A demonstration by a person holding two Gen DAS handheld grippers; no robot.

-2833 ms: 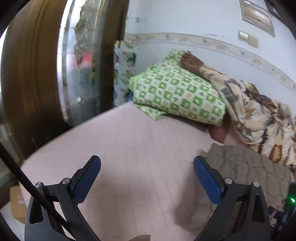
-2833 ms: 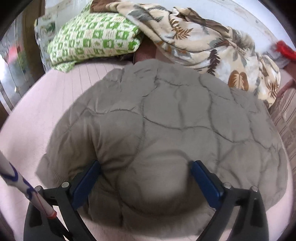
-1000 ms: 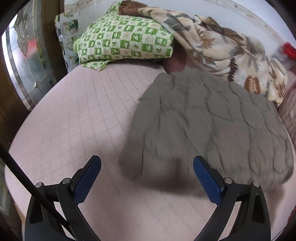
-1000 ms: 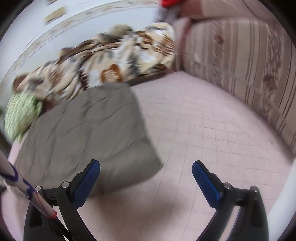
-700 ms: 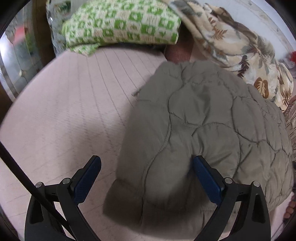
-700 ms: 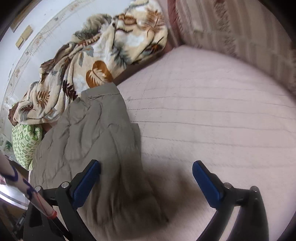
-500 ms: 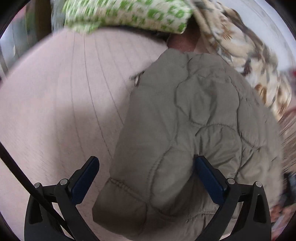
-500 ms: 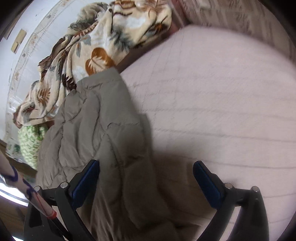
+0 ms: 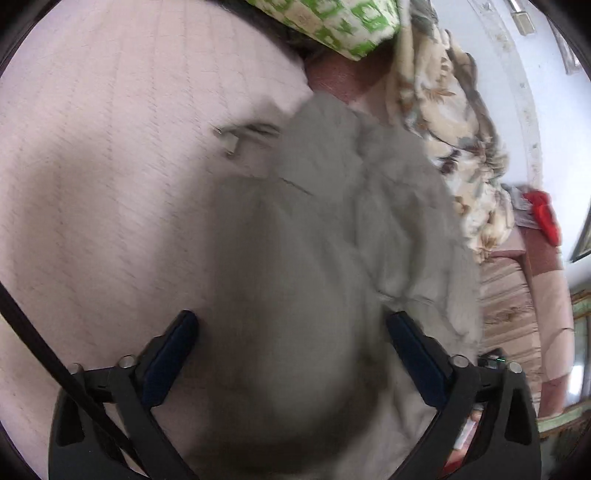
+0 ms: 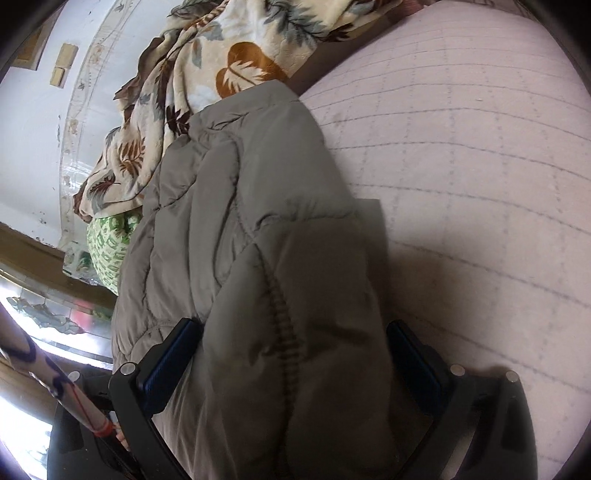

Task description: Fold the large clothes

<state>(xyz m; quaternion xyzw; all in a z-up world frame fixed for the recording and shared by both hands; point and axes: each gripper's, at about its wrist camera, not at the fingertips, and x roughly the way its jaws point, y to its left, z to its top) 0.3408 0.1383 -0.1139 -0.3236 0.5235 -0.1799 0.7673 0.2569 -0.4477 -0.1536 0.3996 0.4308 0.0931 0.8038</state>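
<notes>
Both grippers are wide open and down over the jacket (image 10: 258, 229), which lies on the pink bed (image 10: 480, 166) below the leaf blanket (image 10: 207, 74) and green pillow (image 9: 332, 26): the left gripper (image 9: 291, 354) straddles its near end, blurred so I can't tell whether the pads touch cloth, and the right gripper (image 10: 295, 358) straddles a puffed quilted edge. It looks soft, bulky and springy, light for its size and probably a bit slick, so I'd pinch a stitched seam or hem, not the fat padding. No containers in sight, nothing holding anything.
</notes>
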